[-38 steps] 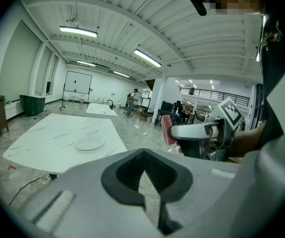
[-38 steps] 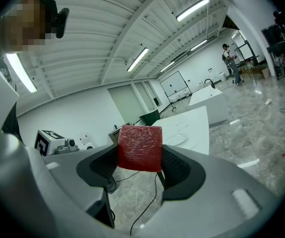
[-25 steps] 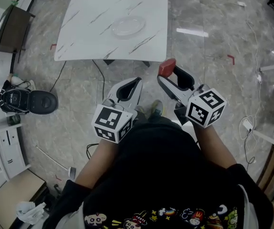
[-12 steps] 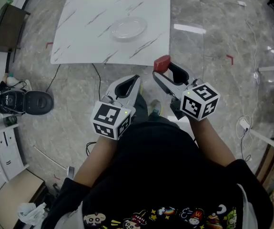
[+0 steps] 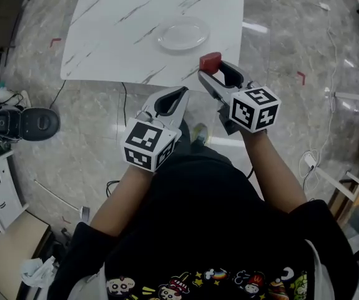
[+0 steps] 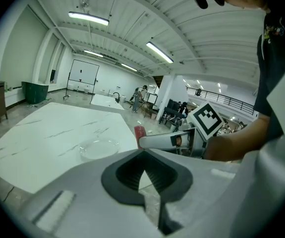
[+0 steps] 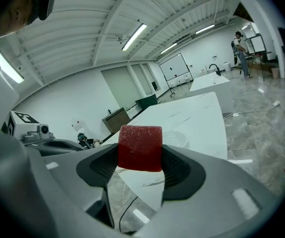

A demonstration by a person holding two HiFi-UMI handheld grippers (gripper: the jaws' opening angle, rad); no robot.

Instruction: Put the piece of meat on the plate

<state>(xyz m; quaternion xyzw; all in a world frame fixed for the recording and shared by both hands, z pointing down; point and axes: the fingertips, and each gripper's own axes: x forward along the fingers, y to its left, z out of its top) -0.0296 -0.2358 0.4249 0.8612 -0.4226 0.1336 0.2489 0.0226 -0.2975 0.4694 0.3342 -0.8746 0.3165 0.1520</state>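
Right gripper (image 5: 211,74) is clamped on the red piece of meat (image 7: 140,148), held up roughly over the table's (image 5: 117,36) near edge, short of the plate (image 5: 183,34). Left gripper (image 5: 178,96) is closed, holding nothing.

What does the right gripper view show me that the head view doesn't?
Only the right gripper view: the right claw face-on, its jaws pressed against both sides of the red piece of meat, plus ceiling lights and a distant person. Only the head view: that claw's marker cube, the wearer's forearms and black shirt. Both: the meat, the clear empty plate on the white table, and the left claw.
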